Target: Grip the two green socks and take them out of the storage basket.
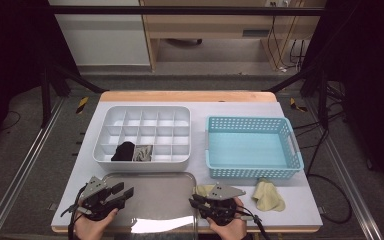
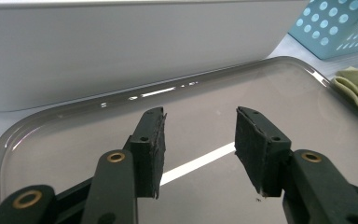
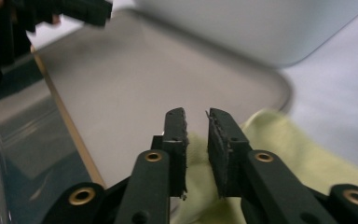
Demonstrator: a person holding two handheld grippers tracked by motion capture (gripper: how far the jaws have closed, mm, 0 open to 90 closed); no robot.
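Note:
My left gripper (image 1: 124, 193) hovers open over the left part of a shiny metal tray (image 1: 157, 195), and in the left gripper view its pads (image 2: 154, 140) stand wide apart with only bare tray (image 2: 214, 93) behind them. My right gripper (image 1: 196, 201) sits at the tray's right rim, pointing left. Its jaws (image 3: 197, 116) are narrowly open with nothing between the pads. A pale yellow-green cloth (image 3: 284, 149) lies just under and behind them, by the tray's corner (image 3: 135, 79). That cloth (image 1: 203, 189) peeks out beside the gripper.
A second yellow-green cloth (image 1: 268, 196) lies in front of the light-blue basket (image 1: 252, 150). Behind the tray stands a white compartment box (image 1: 145, 109) holding a black item (image 1: 124, 151) and a grey one (image 1: 143, 152). The table's front edge is close to both hands.

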